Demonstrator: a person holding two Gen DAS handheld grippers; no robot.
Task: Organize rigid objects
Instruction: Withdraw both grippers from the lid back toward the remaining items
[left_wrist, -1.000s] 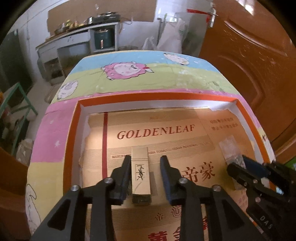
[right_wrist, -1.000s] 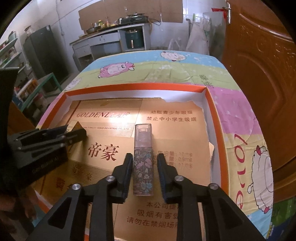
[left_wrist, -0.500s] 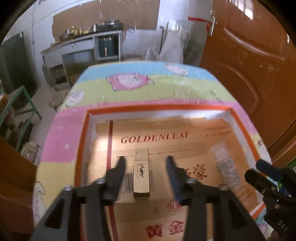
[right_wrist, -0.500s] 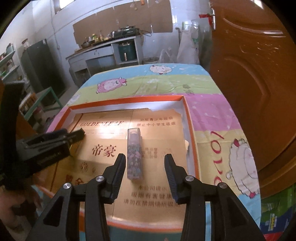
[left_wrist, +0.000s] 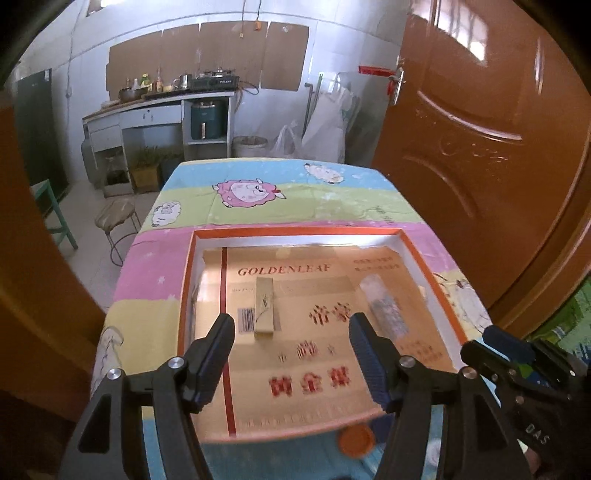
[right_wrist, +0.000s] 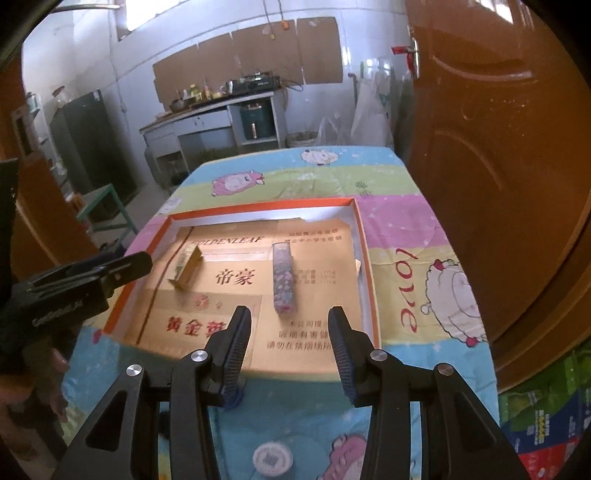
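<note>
A: Where are the two task pieces sitting?

B: Both are lying flat inside the orange-rimmed tray (left_wrist: 186, 295), on its printed cardboard liner (left_wrist: 314, 369). In the left wrist view the gold box (left_wrist: 265, 308) is lying left of centre, and the clear floral tube (left_wrist: 384, 308) is lying right of centre, well apart from it. In the right wrist view the gold box (right_wrist: 190, 267) is showing at middle left and the floral tube (right_wrist: 282, 277) near the centre.

A: How are they looking to handle?

B: Both are looking light and rigid. The tube seems to be smooth plastic, so I'm judging it slippery and likely to roll; taking it across its mid-length looks safest. The box has flat long sides, which should be giving the pads good purchase.

A: And the tongs?

B: The left gripper (left_wrist: 291, 354) is hovering above the tray's near edge, jaws spread wide, gripping nothing. The right gripper (right_wrist: 290, 343) is likewise gaping wide and empty, low in the frame, short of the tube.

A: Anything around the tray?

B: The sheep-print tablecloth (right_wrist: 406, 229) is showing underneath, an orange cap (left_wrist: 356, 441) is lying by the near edge, and a wooden door (left_wrist: 498, 147) is filling the right.
</note>
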